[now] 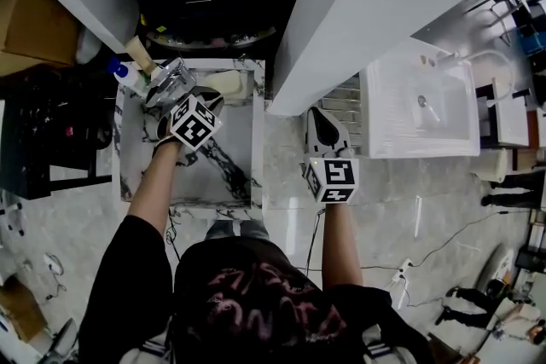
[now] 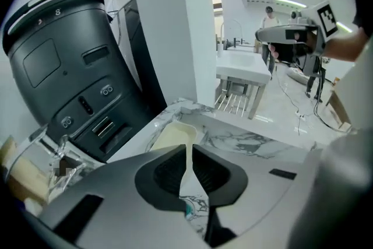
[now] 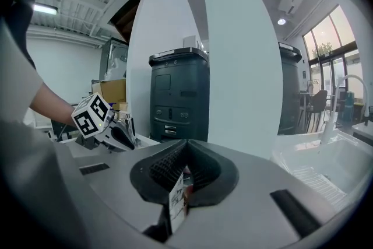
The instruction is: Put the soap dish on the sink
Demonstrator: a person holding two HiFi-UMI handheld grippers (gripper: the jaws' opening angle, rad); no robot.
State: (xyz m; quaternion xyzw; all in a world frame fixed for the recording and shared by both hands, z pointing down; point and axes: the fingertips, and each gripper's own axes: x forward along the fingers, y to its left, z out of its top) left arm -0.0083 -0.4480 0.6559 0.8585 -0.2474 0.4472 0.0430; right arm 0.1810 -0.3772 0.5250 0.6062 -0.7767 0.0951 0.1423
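Cream dish, upper centre, seems light, stiff, slippery; pinch its rim. Left hand-held gripper and right hand-held gripper sit closed, empty.

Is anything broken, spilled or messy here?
Nothing looks broken or spilled. The cream soap dish lies flat on the back corner of the marble sink, and nothing near it has tipped over.
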